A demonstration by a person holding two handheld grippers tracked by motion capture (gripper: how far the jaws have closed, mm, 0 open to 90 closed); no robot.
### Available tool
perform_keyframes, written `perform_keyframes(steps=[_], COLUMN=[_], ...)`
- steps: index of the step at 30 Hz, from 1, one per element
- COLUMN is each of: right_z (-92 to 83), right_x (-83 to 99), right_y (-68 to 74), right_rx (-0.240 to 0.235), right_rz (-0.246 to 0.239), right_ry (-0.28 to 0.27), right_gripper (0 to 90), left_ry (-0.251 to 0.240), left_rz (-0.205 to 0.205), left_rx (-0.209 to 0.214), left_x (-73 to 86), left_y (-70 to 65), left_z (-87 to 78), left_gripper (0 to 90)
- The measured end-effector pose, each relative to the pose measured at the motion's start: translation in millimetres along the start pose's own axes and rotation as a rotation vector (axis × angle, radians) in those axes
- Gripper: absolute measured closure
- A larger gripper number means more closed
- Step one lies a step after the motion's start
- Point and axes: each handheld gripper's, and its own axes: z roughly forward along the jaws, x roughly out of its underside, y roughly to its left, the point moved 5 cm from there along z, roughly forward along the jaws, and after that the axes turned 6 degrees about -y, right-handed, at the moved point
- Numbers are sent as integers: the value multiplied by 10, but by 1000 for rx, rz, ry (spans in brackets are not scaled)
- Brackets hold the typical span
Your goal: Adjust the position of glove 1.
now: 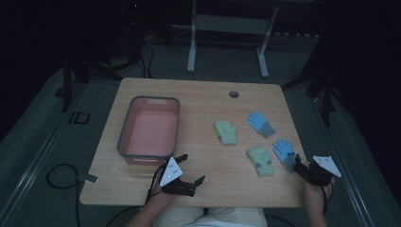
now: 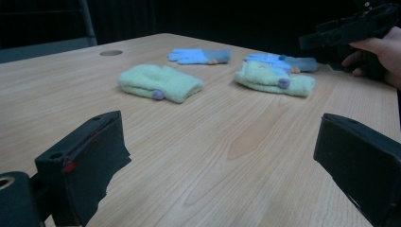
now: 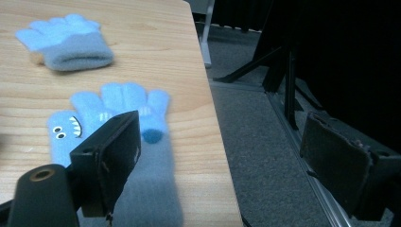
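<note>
Blue glove [image 3: 113, 142] lies at the table [image 1: 208, 99] edge, just under your right tongs [image 3: 227, 156]. Both your tongs gape wide, holding nothing; the left tongs [image 2: 222, 165] hang over bare wood.

A blue glove [image 1: 284, 152] with a cartoon face lies flat, seemingly palm-down, at the table's [image 1: 198, 101] right edge, fingers pointing away.

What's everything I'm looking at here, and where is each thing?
Table: one, light wood, centre.
Basin: one, grey rim, pink inside, table's left half.
Green mittens: two, pale green, right of basin.
Blue gloves: two, light blue with grey cuffs, near right edge.
Desk frame: one, pale grey, on the floor beyond.
Left gripper: one, black, jaws open, near front edge.
Right gripper: one, black, jaws open, by the nearer blue glove.
</note>
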Motion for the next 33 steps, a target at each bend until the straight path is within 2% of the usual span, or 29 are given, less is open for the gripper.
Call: perform_keyframes(steps=[5,10,18,22,23,27,32,33], right_z=[13,18,29,29,38,27,-5,-14], right_x=[7,11,21,23,26,15,-93,-163], right_y=[5,0,-19,-26,-23,-10,-13,-30], right_rx=[-5,-2,7,-9,-19,-28,-64,-80], right_rz=[-1,0,15,26,31,17,16,29], right_ry=[22,33,55,58,72,85,87,83], right_gripper=[130,130,133,133,133,133,133,133], left_ry=[-6,-8,-2,1,2,1,-2,-2], left_rz=[0,-13,3,3,5,2,1,2], left_rx=[-10,-2,-5,-3,-3,-5,-3,-4], left_x=[-2,-2,-1,-1,-1,-1,-1,-1], left_y=[3,12,-2,-1,0,3,3,3], left_z=[-1,1,6,8,8,8,5,3], left_gripper=[20,15,15,16,16,16,16,16])
